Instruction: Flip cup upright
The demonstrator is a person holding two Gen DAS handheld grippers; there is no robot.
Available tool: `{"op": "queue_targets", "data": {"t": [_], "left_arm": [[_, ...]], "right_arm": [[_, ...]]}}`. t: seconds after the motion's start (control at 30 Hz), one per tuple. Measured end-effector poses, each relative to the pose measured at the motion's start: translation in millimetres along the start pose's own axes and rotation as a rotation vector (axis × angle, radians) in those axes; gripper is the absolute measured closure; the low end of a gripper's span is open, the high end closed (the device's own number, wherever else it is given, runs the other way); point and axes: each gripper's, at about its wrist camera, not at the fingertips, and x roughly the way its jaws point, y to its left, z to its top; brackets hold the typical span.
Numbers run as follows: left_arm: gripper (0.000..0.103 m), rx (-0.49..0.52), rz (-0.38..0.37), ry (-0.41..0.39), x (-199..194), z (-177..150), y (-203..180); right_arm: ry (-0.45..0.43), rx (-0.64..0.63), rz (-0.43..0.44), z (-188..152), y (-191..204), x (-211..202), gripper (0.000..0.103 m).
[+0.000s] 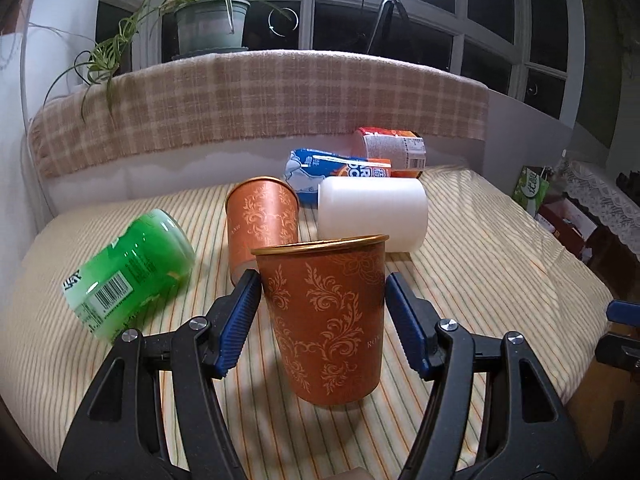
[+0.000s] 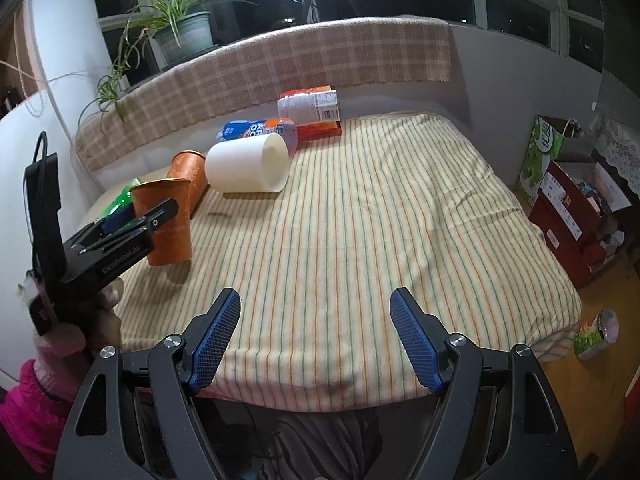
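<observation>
The main risk is a tip-over on release. The orange patterned cup [image 1: 326, 320] stands mouth-up on the striped bedsheet [image 1: 480, 264], but the sheet looks soft and the cup appears to lean a little, so a pad dragging on the wall as the left gripper [image 1: 320, 308] backs away could pull it over again. A second orange patterned cup [image 1: 262, 224] stands just behind it, with a green can [image 1: 132, 272] lying on its side to the left and a white cup [image 1: 374, 214] lying on its side behind — any sideways swing could knock these and start things rolling.

In the left wrist view the upright cup sits between the two blue pads [image 1: 240, 320], which flank its upper half. A thin gap seems to show on each side, so the jaws look just parted and not gripping, though the left pad is so close that light contact cannot be ruled out. The cup's base rests on the sheet.

The right gripper [image 2: 316, 336] hovers over the near edge of the bed — jaws wide apart, nothing between them, well apart from the cup [image 2: 170, 220], which shows at far left in its view.
</observation>
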Motion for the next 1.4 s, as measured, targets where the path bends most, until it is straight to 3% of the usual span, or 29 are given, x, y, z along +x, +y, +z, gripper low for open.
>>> {"op": "queue_targets", "data": {"t": [0.77, 0.9, 1.4], "left_arm": [[0.037, 0.038, -0.063, 0.037, -31, -22, 4], [0.021, 0.046, -0.075, 0.047, -33, -25, 4], [0.020, 0.038, -0.065, 0.081, -54, -37, 19]], "right_arm": [[-0.005, -0.026, 0.023, -1, 17, -4, 0.026], [-0.007, -0.027, 0.025, -1, 18, -5, 0.026], [-0.008, -0.034, 0.029, -1, 23, -4, 0.026]]}}
